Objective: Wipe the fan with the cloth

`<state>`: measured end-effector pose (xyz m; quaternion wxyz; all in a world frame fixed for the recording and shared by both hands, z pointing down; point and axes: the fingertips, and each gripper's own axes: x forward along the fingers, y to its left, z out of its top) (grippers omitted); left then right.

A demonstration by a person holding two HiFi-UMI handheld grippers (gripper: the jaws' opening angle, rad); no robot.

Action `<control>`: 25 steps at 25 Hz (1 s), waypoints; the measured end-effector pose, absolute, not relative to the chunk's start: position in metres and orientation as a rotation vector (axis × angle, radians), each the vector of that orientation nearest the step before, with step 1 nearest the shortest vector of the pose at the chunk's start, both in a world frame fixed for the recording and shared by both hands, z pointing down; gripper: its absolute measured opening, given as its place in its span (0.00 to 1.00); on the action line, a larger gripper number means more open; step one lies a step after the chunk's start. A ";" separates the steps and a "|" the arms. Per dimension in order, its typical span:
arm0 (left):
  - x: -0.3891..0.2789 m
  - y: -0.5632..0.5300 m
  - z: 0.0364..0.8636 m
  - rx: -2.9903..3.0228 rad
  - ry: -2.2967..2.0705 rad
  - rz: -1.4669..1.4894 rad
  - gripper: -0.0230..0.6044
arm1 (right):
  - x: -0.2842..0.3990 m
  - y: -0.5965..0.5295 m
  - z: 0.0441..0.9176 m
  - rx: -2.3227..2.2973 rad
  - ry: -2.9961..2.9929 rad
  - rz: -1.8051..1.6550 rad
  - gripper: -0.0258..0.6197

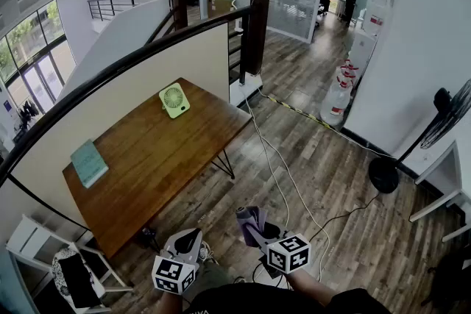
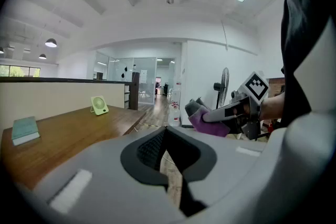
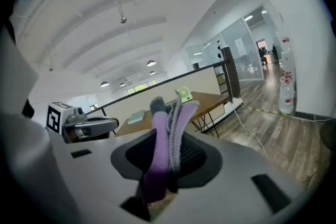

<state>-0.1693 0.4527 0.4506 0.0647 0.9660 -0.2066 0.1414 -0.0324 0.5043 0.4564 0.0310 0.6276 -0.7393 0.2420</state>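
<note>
Purple-and-grey cloth [image 3: 164, 128] is folded and clenched between the jaws of the right tool [image 1: 252, 226], with its free end sticking up past the tips. Left tool [image 2: 167, 132]: jaws closed together, nothing between them.

Fan [image 1: 174, 100]: small, pale green, upright on the far right end of the wooden desk [image 1: 158, 173], close to the partition wall. A teal book [image 1: 89, 162] lies at the left end, well apart from the fan. Both tools hang over the plank floor on the near side of the desk, well apart from the fan.

Step in hand, as judged: the approach. The cloth is secured and wiping has not yet begun.

Next move calls for:
- carrying the right tool across the desk to the fan
- presenting the cloth's free end flat to the grille
- probably steadying the fan with the left tool, since it looks light, though it is too small here to be sure
</note>
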 end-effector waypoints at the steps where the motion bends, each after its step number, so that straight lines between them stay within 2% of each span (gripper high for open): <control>1: -0.167 0.453 0.449 2.916 -0.620 0.421 0.05 | -0.031 0.505 0.456 1.933 -2.277 0.746 0.21; 8: -0.154 0.446 0.443 2.918 -0.624 0.410 0.05 | -0.018 0.502 0.453 1.957 -2.280 0.759 0.21; 18: -0.145 0.364 0.440 2.817 -0.721 0.324 0.07 | 0.007 0.437 0.444 2.002 -2.267 0.755 0.21; 19: -0.142 0.354 0.440 2.814 -0.714 0.319 0.09 | 0.008 0.428 0.444 2.003 -2.264 0.757 0.21; 21: -0.137 0.335 0.439 2.813 -0.687 0.308 0.22 | 0.010 0.407 0.443 2.004 -2.253 0.756 0.21; 25: -0.129 0.294 0.441 2.817 -0.641 0.301 0.22 | 0.015 0.363 0.442 2.027 -2.231 0.758 0.21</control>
